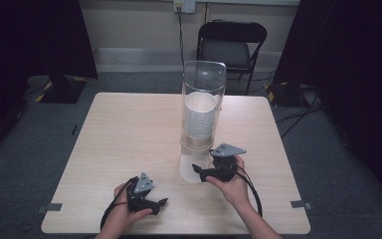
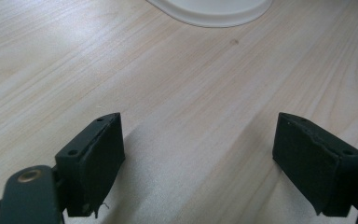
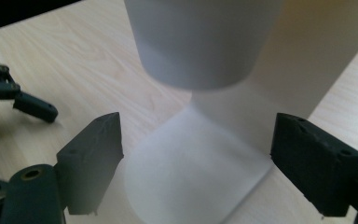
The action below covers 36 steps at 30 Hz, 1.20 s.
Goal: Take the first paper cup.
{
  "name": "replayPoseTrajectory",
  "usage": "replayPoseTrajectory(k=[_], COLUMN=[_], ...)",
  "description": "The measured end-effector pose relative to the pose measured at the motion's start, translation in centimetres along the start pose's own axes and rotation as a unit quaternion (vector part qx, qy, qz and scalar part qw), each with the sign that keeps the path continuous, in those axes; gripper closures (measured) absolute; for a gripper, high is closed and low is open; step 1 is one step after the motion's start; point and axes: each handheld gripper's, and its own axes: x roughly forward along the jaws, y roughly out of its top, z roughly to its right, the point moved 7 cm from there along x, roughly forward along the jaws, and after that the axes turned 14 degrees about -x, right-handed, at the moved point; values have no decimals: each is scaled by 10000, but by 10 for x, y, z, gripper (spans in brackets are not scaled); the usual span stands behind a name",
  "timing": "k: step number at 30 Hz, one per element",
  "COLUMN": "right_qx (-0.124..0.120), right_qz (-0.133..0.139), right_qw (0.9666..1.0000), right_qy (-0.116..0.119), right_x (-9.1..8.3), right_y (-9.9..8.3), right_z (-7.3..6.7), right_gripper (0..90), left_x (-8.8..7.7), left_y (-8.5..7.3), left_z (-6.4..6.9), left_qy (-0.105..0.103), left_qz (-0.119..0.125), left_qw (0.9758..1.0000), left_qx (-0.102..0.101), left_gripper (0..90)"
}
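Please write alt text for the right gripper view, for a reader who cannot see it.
The right gripper holds its two black jaws open around the white paper cup hanging under the clear tube dispenser, without touching it. Below lies the pale wooden table; the left gripper rests at the left edge.

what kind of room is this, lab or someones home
Most likely a lab or recording studio rather than a home: a bare light wooden table stands on grey carpet, black curtains hang along both sides, and taped cables run across the floor near a black folding chair.
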Motion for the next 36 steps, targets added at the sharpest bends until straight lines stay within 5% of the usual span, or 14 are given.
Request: replayPoseTrajectory(k=[11,15,16,27,31,36], right_qx=[156,159,131,-35,-62,-81], right_qz=[396,549,677,849,1182,1247], right_qw=[9990,9983,9976,9962,9927,9919], right_qy=[-115,-108,-102,-163,-227,-215], right_x=[10,14,15,15,16,17], right_y=[25,30,32,30,24,24], right_z=[4,4,5,7,7,5], right_gripper=[193,235,306,360,364,366], left_x=[0,1,1,1,1,1], left_y=[0,0,0,1,1,1], left_z=[0,0,0,-1,0,0], left_qy=[-7,-7,-5,2,-3,-3], left_qz=[-13,-12,-16,-37,-15,-12], left_qw=[10000,10000,10000,10000,10000,10000], left_qx=[-16,-20,-6,17,-14,-14], left_gripper=[157,156,156,155,155,155])
